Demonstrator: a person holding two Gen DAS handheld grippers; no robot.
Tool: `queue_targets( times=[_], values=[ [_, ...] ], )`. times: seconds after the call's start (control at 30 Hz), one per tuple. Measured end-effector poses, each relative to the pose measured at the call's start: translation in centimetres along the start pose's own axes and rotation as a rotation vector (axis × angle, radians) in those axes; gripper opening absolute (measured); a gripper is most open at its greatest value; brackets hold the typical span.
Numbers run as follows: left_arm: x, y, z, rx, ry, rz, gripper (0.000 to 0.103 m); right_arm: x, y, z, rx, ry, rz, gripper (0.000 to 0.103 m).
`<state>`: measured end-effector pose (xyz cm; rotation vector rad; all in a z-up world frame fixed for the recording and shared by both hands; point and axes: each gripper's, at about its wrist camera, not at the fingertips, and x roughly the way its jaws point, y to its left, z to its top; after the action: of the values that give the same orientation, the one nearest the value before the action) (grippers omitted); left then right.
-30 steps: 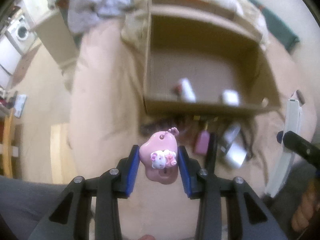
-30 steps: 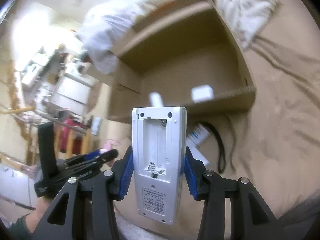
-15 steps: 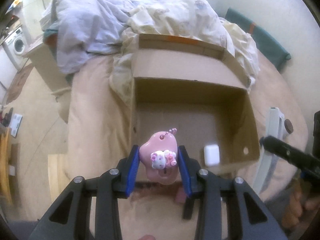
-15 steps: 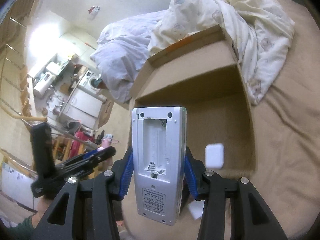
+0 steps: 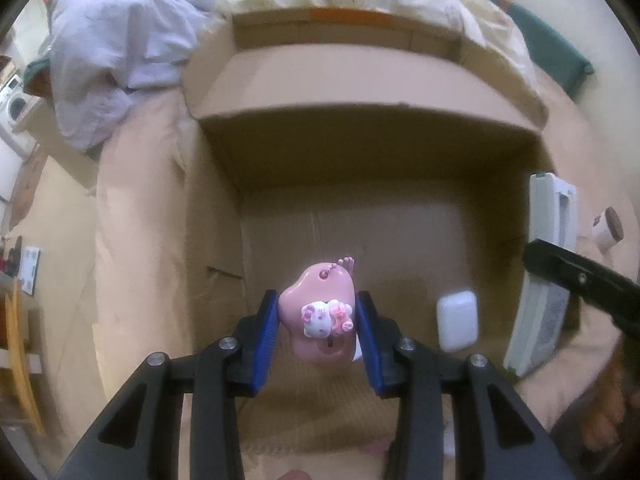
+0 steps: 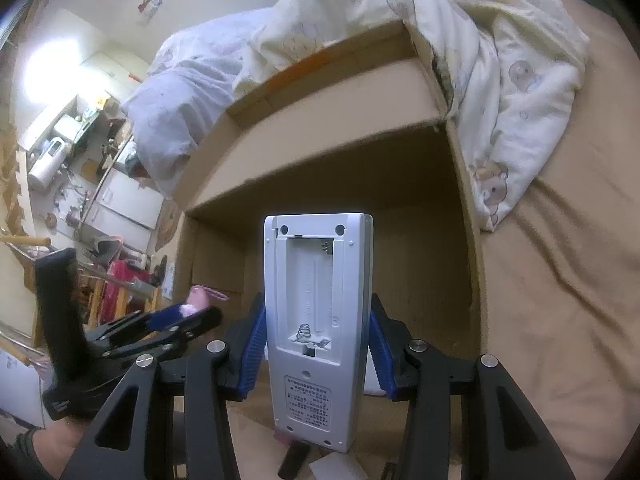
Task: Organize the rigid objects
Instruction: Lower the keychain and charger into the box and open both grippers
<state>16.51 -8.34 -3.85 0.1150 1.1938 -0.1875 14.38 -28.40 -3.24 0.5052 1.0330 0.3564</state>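
Note:
My left gripper [image 5: 316, 330] is shut on a pink heart-shaped keychain [image 5: 320, 316] with a white cat figure, hanging over the open cardboard box [image 5: 360, 80]. A small white case [image 5: 457, 319] lies on the box floor to its right. My right gripper [image 6: 318, 340] is shut on a white remote [image 6: 318, 320] with its battery bay uncovered, held upright above the box's near edge. That remote [image 5: 548, 264] also shows at the right in the left wrist view. The left gripper [image 6: 176, 320] with the pink keychain [image 6: 198, 298] appears at the left of the right wrist view.
The box [image 6: 340, 92] sits on a tan bed sheet [image 6: 560, 280], against a cream quilt [image 6: 480, 40] and a pale blue quilt [image 5: 120, 40]. A small brown-capped item [image 5: 608, 230] lies right of the box. Dark and white items [image 6: 320, 460] lie below the remote. Room furniture [image 6: 80, 160] stands left.
Both grippers have moved forward over the box, so its inside now fills the views. The items lying in front of the box have dropped out of sight. Both grips are unchanged.

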Motion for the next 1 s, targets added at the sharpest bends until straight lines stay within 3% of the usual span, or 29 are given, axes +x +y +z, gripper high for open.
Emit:
queue_targets(
  times=[0.27,0.5,0.8,0.9,0.97,1.0],
  values=[
    [1.8,-0.4,-1.0,0.037,0.012,0.051,0.035,2.0,0.7,-0.2,-0.069,0.025,-0.094,0.049],
    [1.8,-0.4,-0.9,0.028,0.008,0.056,0.034,3.6,2.3,-1.0,-0.210,0.038,-0.256,0.049],
    [1.8,-0.5,-1.1,0.031,0.009,0.060,0.036,4.4,1.5,-0.9,-0.198,0.080,-0.259,0.049],
    [1.5,-0.5,-1.0,0.023,0.004,0.059,0.047,3.8,1.3,-0.9,-0.178,0.073,-0.237,0.050],
    [1.3,-0.6,-0.9,0.023,0.000,0.057,0.070,3.4,1.7,-0.7,-0.165,0.054,-0.207,0.058],
    [1.1,-0.5,-0.9,0.020,-0.006,0.043,0.072,3.1,1.7,-0.5,-0.159,0.041,-0.187,0.061]
  ],
)
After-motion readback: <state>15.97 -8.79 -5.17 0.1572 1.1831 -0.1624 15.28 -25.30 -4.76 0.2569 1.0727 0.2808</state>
